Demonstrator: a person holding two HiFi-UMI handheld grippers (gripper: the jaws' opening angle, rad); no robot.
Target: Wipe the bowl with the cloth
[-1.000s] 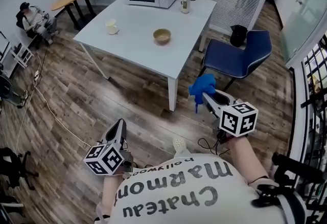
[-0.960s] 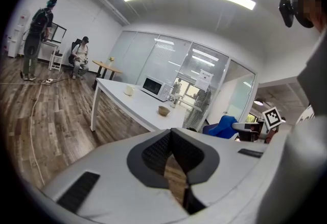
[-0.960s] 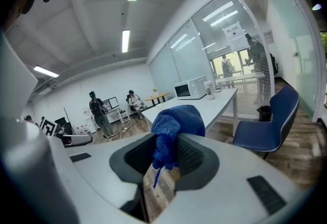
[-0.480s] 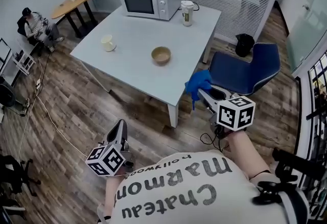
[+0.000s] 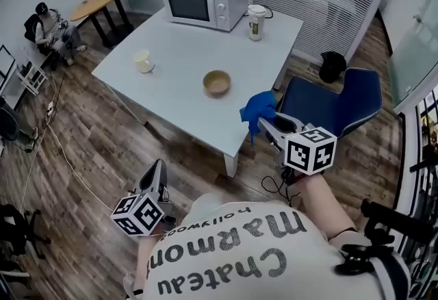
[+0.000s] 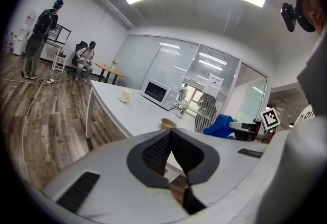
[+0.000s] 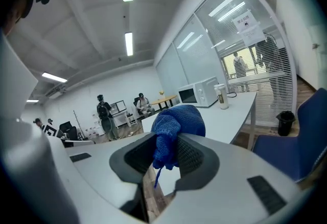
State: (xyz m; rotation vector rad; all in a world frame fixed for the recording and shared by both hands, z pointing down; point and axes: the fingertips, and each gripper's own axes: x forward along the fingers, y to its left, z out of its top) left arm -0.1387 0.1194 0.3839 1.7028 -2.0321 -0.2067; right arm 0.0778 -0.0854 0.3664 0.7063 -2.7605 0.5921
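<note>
the right gripper (image 5: 265, 126) pinches a bunched blue cloth (image 5: 258, 107) between its pads. the cloth bulges out past the jaw tips toward the table (image 5: 185, 45). in the right gripper view its long axis runs up and down between the pads, with a loose thread hanging below. it is held in the air near the table's edge. the bowl (image 5: 217, 82) sits upright on the table, mouth up, apart from the cloth. the left gripper (image 5: 157, 170) is low over the floor, jaws pressed together on nothing, pointing toward the table.
</note>
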